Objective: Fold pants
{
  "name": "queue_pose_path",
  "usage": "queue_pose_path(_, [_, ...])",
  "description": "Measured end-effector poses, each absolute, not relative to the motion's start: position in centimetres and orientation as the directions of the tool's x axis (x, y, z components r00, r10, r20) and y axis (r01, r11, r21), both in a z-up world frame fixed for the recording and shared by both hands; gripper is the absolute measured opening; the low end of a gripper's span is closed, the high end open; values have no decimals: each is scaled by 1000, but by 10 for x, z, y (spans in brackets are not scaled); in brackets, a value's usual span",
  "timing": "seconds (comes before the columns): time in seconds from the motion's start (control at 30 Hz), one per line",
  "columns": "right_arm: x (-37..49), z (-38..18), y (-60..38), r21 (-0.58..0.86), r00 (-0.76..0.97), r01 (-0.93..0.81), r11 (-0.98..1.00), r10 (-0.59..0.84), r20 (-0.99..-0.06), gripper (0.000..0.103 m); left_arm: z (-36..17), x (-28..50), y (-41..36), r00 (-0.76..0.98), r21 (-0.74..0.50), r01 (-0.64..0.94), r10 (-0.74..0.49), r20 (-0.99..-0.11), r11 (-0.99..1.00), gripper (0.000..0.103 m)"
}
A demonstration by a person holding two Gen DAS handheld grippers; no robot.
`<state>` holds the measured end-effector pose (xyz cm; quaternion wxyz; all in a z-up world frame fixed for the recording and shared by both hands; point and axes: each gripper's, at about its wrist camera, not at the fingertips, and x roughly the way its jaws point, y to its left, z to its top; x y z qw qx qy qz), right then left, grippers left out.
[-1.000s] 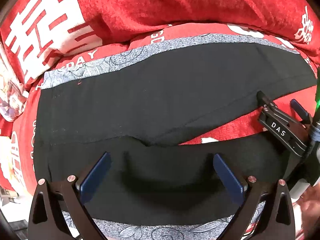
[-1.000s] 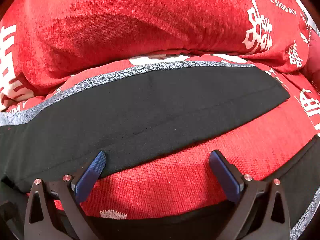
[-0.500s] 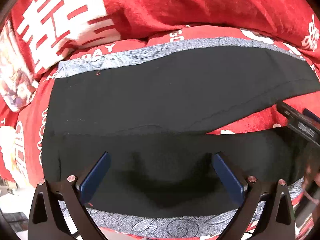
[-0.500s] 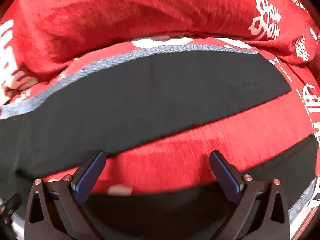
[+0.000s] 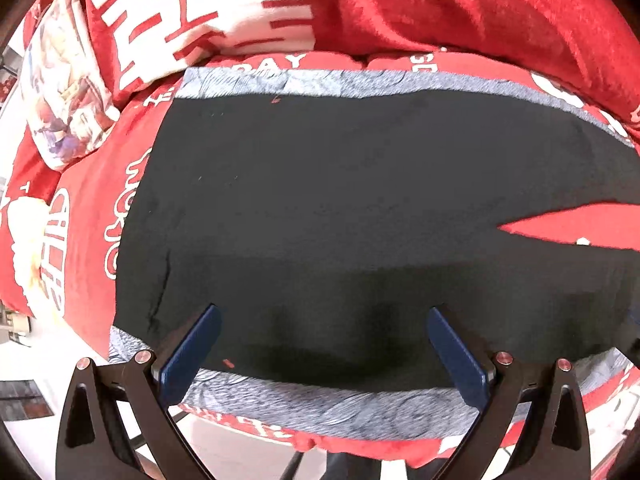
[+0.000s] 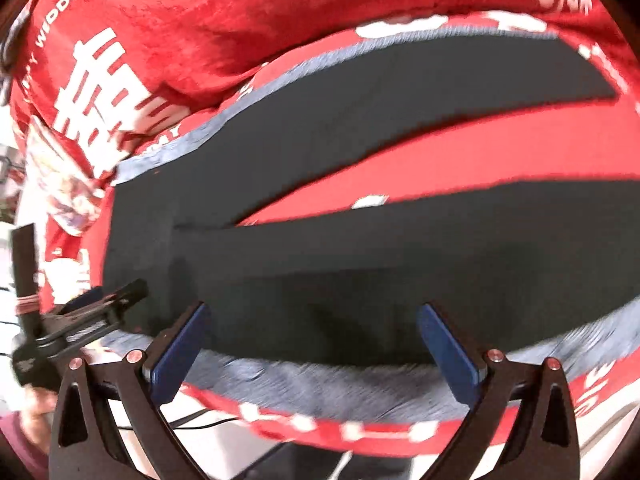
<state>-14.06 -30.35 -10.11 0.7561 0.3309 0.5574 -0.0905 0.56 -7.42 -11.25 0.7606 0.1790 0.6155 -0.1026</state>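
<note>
Black pants lie flat on a red bed cover, waist end at the left, both legs running right with a red wedge of cover between them. My left gripper is open and empty, held above the near leg by the waist. In the right wrist view the pants show both legs spread apart. My right gripper is open and empty above the near leg's front edge. The left gripper shows at the left of that view, near the waist edge.
A red cover with white lettering and grey patterned bands lies under the pants. A thick red quilt is piled behind. A printed pillow sits at the far left. The bed's front edge and floor are below.
Both grippers have pulled back toward the bed's front edge and risen. The left view has shifted to the waist end. The right view now shows both legs.
</note>
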Motion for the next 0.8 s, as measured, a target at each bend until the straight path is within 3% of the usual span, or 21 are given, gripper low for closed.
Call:
queue_pose_path(0.17, [-156,-99,-276,444,421,518,731,234,-876,103,-118,5,-42,211,132,360,57,-976,924,103])
queue_pose_path(0.3, [-159,-110,-259,448,358,540,712,287,-889,103,-119,0,-12,203,105,380,28,-979,919,103])
queue_pose_path(0.5, [-181,-137,-251,571,391,599,562,417,-821,102,-130,-3,66,138,-56,262,-95,-986,964,103])
queue_pose_path(0.6, [-196,-156,-249,636,421,614,467,488,-765,98,-142,-4,99,113,-112,192,-135,-984,975,103])
queue_pose_path(0.67, [-204,-169,-247,644,414,625,441,513,-752,83,-151,-5,108,88,-157,166,-173,-981,974,103])
queue_pose_path(0.8, [-215,-191,-246,681,443,642,354,553,-705,80,-170,1,107,38,-287,110,-293,-955,952,103])
